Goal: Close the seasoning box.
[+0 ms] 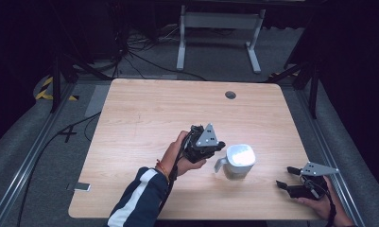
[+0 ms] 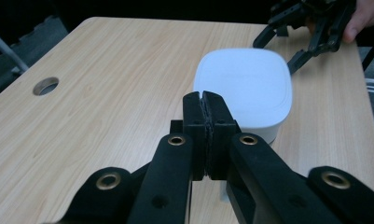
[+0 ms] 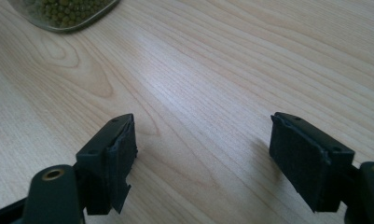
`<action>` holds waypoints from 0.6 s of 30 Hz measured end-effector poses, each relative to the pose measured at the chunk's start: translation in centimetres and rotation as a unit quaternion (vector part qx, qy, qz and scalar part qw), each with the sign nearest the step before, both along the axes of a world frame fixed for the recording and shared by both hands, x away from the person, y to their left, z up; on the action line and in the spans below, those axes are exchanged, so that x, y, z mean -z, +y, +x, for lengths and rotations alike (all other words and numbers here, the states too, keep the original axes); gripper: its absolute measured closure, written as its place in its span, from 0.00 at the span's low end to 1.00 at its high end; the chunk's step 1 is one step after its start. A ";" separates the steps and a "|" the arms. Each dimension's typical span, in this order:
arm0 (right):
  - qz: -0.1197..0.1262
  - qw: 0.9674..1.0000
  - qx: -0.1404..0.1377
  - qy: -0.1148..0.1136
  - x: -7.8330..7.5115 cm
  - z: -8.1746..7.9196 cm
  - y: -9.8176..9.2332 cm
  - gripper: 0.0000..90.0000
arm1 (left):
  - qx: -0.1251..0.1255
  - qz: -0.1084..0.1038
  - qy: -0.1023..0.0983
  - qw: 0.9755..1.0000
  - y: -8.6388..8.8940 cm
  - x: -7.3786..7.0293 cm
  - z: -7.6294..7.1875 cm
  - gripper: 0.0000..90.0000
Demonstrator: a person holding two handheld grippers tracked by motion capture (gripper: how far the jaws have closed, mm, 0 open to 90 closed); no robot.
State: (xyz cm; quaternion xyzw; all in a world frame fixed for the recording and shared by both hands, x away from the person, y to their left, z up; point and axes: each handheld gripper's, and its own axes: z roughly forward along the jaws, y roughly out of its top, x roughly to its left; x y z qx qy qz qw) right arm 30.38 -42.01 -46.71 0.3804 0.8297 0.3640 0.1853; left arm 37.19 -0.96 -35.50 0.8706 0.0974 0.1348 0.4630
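A clear jug (image 1: 238, 162) with a white square lid (image 2: 243, 86) and a side handle (image 1: 219, 165) stands on the wooden table (image 1: 154, 118), right of centre near the front. Green beans show through its glass wall (image 3: 63, 14). My left gripper (image 1: 221, 147) hovers just left of the jug, above its handle, its jaws pressed together (image 2: 205, 100) with nothing seen between them. My right gripper (image 1: 285, 177) rests low by the front right corner, jaws wide apart (image 3: 205, 130) over bare wood. It also appears beyond the lid as the far gripper (image 2: 275, 56).
A round cable hole (image 1: 230, 95) sits near the table's far edge. Behind the table stands a white desk frame (image 1: 220, 28) with cables on the floor. A small flat device (image 1: 78, 187) lies on the floor at the front left.
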 end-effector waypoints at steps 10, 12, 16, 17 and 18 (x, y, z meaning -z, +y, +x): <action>-0.001 1.000 -0.001 0.001 0.0 0.0 0.0 0.26 | -0.035 0.028 -0.010 0.999 3.4 0.7 -0.1 0.88; -0.001 1.000 0.000 0.001 0.0 0.0 0.0 0.26 | -0.042 0.033 -0.009 0.999 4.0 0.8 -0.1 0.85; -0.001 1.000 0.000 0.001 0.0 0.0 0.0 0.26 | -0.059 0.040 -0.010 0.997 5.7 1.2 -0.2 0.80; -0.001 1.000 0.000 0.000 0.0 0.0 0.0 0.26 | -0.065 0.045 -0.012 0.997 6.2 1.4 -0.2 0.78; -0.001 1.000 0.000 0.001 0.0 0.0 0.0 0.26 | -0.068 0.047 -0.010 0.997 6.6 1.5 -0.3 0.76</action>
